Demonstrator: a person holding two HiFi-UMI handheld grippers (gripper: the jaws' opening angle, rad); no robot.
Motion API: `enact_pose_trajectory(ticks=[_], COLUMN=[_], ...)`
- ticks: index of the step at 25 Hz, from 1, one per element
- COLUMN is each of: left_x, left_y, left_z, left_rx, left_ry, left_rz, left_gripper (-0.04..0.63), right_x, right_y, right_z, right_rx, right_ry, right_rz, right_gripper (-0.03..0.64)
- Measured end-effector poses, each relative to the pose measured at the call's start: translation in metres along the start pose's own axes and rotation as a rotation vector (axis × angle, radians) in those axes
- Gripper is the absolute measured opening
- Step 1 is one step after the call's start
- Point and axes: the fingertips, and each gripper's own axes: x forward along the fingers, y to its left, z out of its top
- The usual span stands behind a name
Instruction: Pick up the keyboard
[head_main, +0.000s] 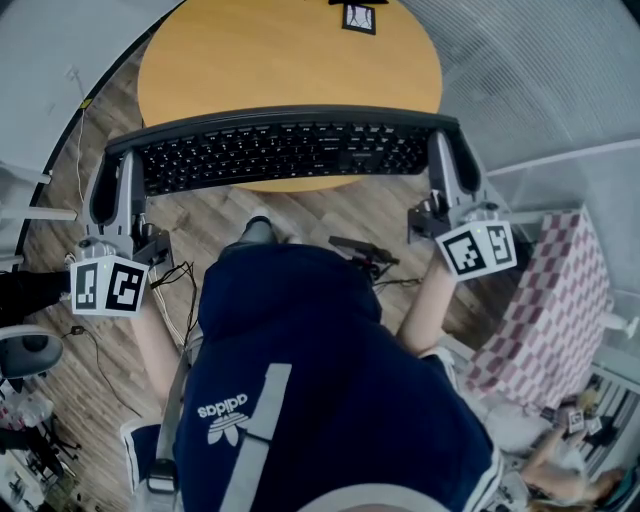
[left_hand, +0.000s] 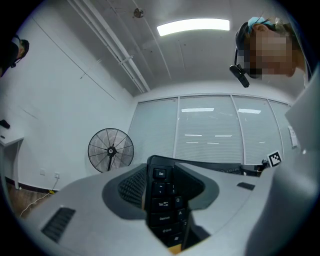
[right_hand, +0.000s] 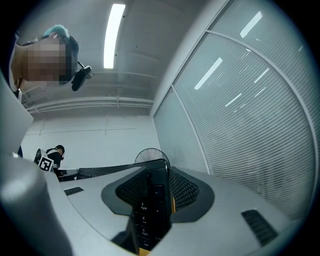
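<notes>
Black keyboard (head_main: 280, 150) pinched at both ends; left gripper (head_main: 112, 190) clamped on the Esc-key end, right gripper (head_main: 447, 170) clamped on the number-pad end; stretched between them across the near edge of the round wooden table (head_main: 290, 50); floor fan (left_hand: 110, 150) beyond, against the wall.

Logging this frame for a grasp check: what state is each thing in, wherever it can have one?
keyboard: gripped at both ends, keys facing up, at the near edge of the table.
left gripper: shut on the keyboard's Esc end.
right gripper: shut on the keyboard's number-pad end.
ceiling light: on.
fan: upright; spinning or not, cannot tell.
</notes>
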Motion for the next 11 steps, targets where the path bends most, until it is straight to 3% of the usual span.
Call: enact_pose_trajectory(ticks=[11], left_x=[0.0011], left_y=[0.0011], left_z=[0.0049], left_rx=[0.003], left_ry=[0.006], left_rz=[0.008], left_gripper=[0.158], right_x=[0.0047], right_y=[0.0005], right_z=[0.0003], right_rx=[0.013], right_ry=[0.007], right_rz=[0.0], right_gripper=[0.129])
